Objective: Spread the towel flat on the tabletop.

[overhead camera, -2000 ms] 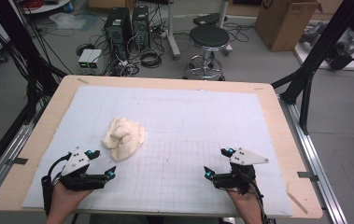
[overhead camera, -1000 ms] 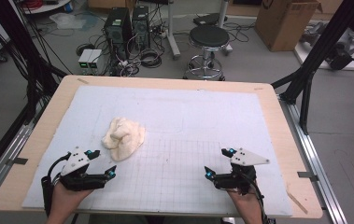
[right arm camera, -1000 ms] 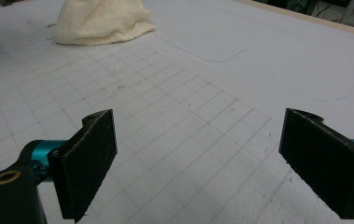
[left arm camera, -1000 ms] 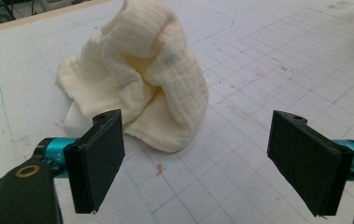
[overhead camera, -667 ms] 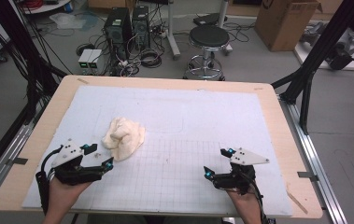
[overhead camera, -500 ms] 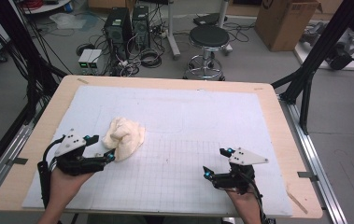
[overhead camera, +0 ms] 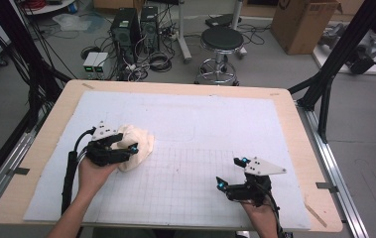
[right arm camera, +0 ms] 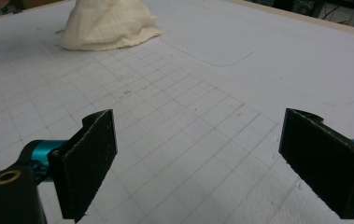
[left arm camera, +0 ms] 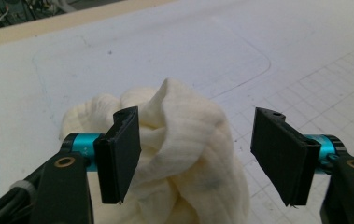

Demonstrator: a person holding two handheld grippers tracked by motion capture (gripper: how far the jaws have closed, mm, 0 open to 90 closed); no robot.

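A crumpled cream cloth lies on the left half of the white gridded mat. My left gripper hovers over its left side, jaws open and wide apart. In the left gripper view the cloth bulges up between the two black pads, which stand either side of a fold without squeezing it. My right gripper rests low over the mat at the front right, open, with only grid between its jaws. The same cloth shows far off in the right gripper view.
The mat lies on a wooden table with black frame posts at both sides. Beyond the far edge stand a round stool, computer towers, floor cables and a cardboard box.
My left gripper has moved forward and to the right from the front-left of the mat onto the cloth. The right gripper has barely shifted. The cloth stays in place.
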